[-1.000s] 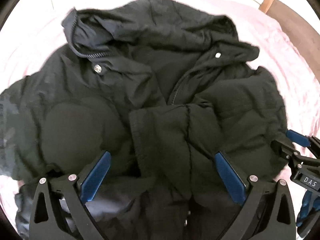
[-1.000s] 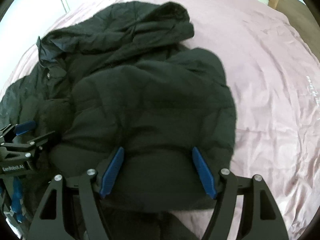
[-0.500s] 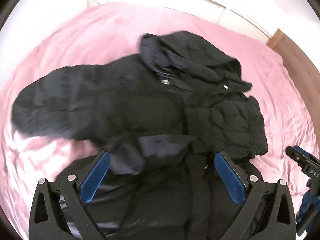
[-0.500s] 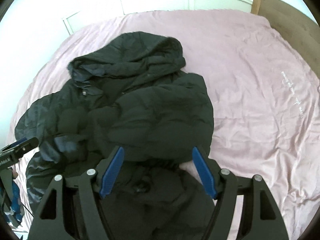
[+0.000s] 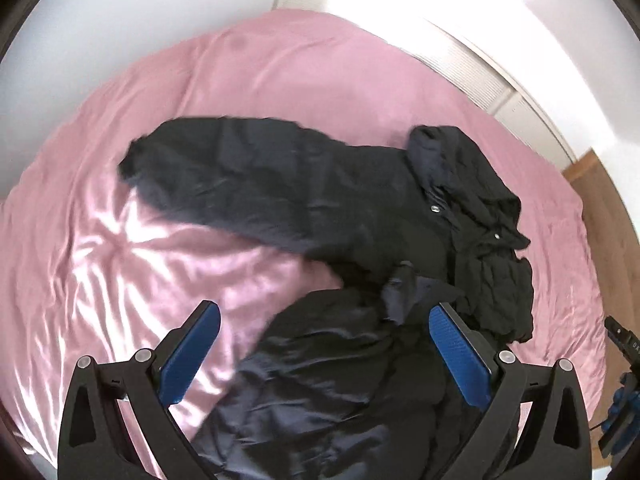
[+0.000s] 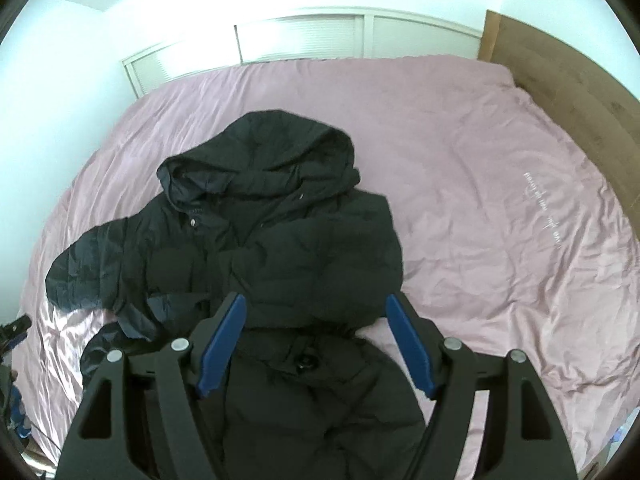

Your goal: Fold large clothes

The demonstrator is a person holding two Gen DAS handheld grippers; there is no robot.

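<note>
A black hooded puffer jacket (image 6: 280, 240) lies on a pink bed (image 6: 500, 220), hood toward the far wall. One sleeve is folded across its chest; the other sleeve (image 5: 240, 184) stretches out to the left. It also shows in the left wrist view (image 5: 360, 380). My left gripper (image 5: 320, 352) is open and empty, held above the jacket's lower left part. My right gripper (image 6: 316, 336) is open and empty, above the jacket's hem. The right gripper (image 5: 624, 360) shows partly at the left wrist view's right edge.
A wooden headboard (image 6: 560, 80) runs along the bed's right side. White louvred doors (image 6: 300, 44) stand behind the bed's far edge. Bare pink cover (image 5: 140, 280) lies left of the jacket and more cover (image 6: 520, 280) to its right.
Both grippers have pulled up and back from the jacket, so much more of the bed shows. The left view now shows the left sleeve stretched out sideways.
</note>
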